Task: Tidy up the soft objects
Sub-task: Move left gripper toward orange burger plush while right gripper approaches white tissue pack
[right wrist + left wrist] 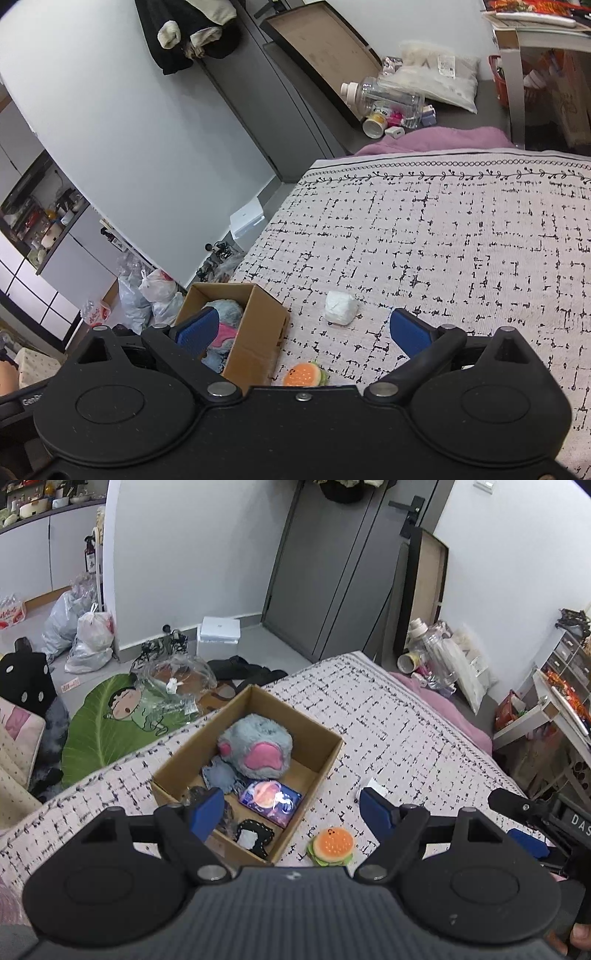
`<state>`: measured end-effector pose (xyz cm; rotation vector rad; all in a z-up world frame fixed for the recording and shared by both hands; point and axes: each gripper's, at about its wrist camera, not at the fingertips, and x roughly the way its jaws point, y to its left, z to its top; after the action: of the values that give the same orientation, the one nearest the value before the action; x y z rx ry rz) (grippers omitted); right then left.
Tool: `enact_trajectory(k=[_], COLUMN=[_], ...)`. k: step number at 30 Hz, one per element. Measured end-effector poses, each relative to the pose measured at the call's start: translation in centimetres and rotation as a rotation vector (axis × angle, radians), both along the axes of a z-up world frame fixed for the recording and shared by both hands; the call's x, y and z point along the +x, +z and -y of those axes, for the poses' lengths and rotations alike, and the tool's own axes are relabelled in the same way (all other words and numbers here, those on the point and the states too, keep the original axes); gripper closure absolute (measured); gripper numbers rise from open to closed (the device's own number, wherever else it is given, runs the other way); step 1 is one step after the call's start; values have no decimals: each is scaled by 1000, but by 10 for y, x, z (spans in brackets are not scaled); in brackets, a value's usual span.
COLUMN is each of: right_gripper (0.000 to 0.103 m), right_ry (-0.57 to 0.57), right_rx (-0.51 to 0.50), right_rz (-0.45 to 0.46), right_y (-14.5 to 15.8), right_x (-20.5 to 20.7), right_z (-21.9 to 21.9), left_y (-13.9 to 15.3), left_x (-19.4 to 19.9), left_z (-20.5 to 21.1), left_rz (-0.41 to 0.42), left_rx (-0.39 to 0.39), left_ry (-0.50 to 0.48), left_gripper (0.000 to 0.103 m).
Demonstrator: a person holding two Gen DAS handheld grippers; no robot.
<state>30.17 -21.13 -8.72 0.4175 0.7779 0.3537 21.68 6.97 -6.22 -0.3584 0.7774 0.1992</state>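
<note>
A cardboard box [317,751] [255,343] sits on the patterned bed cover. In it lie a grey-blue plush with pink patches [255,747] [225,314], a shiny purple packet [271,797] and a black-edged soft piece [255,836]. A small burger plush [332,845] [304,374] lies on the cover just right of the box. A white soft lump [340,307] rests farther out. My left gripper [291,808] hangs open over the box's near corner, holding nothing. My right gripper [301,326] is open above the burger and the lump, also with nothing between its fingers.
The bed cover [461,240] stretches wide to the right. Beyond its edge the floor holds a green leaf mat [107,723], plastic bags [88,638], a white box [218,635], bottles [388,99] and a pink blanket [436,138]. The other gripper's body [543,819] shows at the left view's right edge.
</note>
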Motion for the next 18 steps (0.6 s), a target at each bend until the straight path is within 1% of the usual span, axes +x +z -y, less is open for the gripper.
enact_trajectory(k=[3, 6, 10, 13, 16, 18], right_gripper=[3, 3, 3, 3, 3, 3], right_ry=[17, 26, 78, 94, 122, 130], right_rx=[-7, -15, -35, -68, -70, -71], right_rz=[-11, -13, -12, -4, -4, 1], right_y=[-7, -12, -17, -19, -22, -21], right_x=[5, 10, 15, 18, 23, 25], right_z=[2, 3, 2, 0, 0, 0], left_y=[-10, -20, -31, -37, -42, -44], left_x=[4, 10, 17, 21, 26, 29], left_z=[6, 13, 21, 28, 37, 44], left_rz=[-19, -54, -85, -101, -107, -110], left_rx=[-9, 26, 29, 42, 42, 61], left_ry=[20, 60, 56, 72, 89, 85], left_gripper=[24, 24, 24, 24, 24, 24])
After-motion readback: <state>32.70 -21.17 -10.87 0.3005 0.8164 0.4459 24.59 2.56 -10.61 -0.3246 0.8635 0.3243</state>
